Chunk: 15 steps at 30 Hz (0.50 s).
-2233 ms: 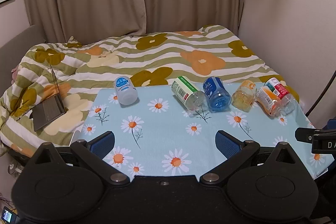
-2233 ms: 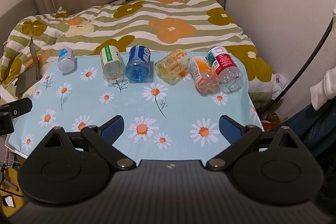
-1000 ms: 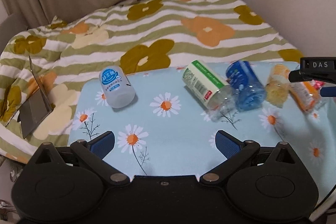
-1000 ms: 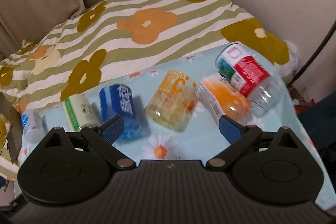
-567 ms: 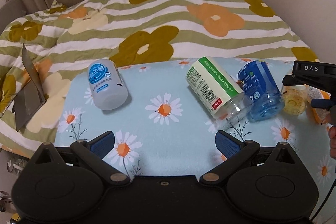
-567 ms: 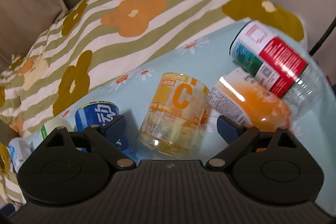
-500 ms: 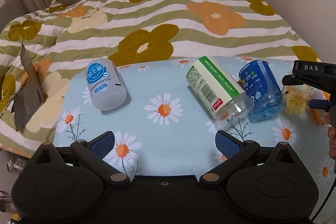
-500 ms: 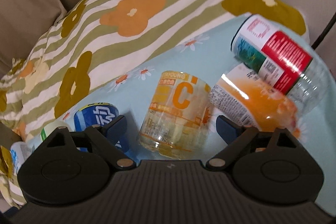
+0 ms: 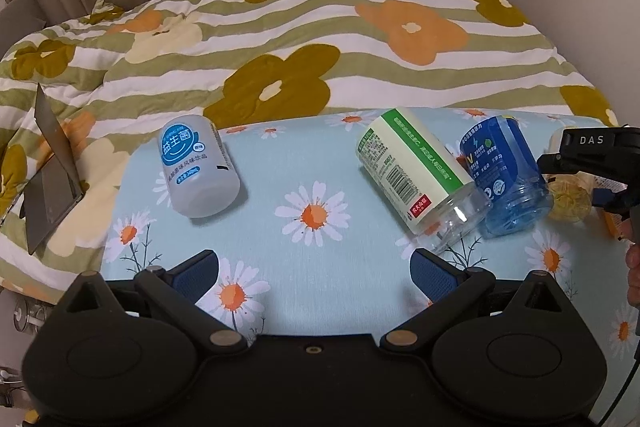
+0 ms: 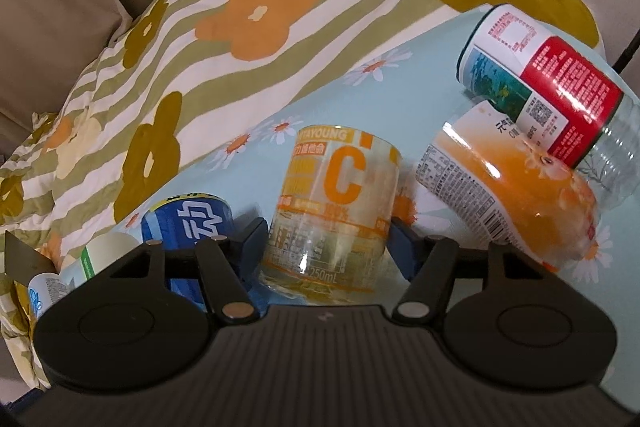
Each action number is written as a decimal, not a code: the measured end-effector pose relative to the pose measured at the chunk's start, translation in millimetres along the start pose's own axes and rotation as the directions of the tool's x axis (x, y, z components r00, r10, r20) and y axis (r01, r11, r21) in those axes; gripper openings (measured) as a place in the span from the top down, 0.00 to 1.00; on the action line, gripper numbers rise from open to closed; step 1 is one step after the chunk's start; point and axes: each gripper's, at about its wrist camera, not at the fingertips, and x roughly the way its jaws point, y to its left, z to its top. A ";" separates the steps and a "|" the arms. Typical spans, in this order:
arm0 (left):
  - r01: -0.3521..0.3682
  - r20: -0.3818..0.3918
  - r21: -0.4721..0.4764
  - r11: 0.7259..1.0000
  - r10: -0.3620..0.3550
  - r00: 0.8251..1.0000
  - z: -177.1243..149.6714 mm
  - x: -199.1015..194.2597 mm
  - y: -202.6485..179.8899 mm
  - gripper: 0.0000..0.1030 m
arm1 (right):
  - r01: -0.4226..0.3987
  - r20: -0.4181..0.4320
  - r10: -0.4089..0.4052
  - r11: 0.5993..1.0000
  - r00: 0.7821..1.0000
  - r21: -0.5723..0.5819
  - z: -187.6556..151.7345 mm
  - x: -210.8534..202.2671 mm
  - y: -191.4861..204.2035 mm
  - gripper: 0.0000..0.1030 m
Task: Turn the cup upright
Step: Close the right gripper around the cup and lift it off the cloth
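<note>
**Right gripper closed around the yellow cup; left gripper held back over the cloth**

Right wrist view: the right gripper reaches forward and down over the daisy-print cloth. Its two blue-padded fingers stand on either side of the yellow cup, a clear cup with an orange "C" on its label, lying on its side on the cloth with its open end toward the camera. Both pads appear pressed against the cup's sides, so the jaws are clamped on it. Just to its left lies the blue cup, and beyond that the green cup, partly hidden by the gripper body. To the right lie the orange cup and, leaning against it, the red cup.

Left wrist view: the left gripper is held low and level above the near edge of the cloth, its jaws wide apart with nothing between them. Ahead and to its left the white bottle lies on its side, well apart from the others. The green cup and blue cup lie touching at the right. At the far right edge the right gripper covers most of the yellow cup, and part of the hand shows below it. A striped, flowered quilt covers the bed behind the cloth.
</note>
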 end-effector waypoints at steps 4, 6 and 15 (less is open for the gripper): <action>-0.001 0.013 -0.006 1.000 0.001 1.000 -2.5 -6.0 3.8 0.00 | -0.011 0.020 0.011 1.000 1.000 -0.018 -0.6 -11.5 1.8 0.23; 0.000 0.022 -0.011 1.000 0.001 1.000 -3.9 -10.4 5.6 0.00 | -0.018 0.034 0.019 0.999 0.999 -0.027 -1.9 -21.7 2.1 0.23; 0.012 0.095 -0.027 1.000 -0.009 0.995 -23.4 -45.0 18.1 0.00 | -0.045 0.073 0.053 0.993 0.996 -0.106 -23.1 -86.3 9.0 0.23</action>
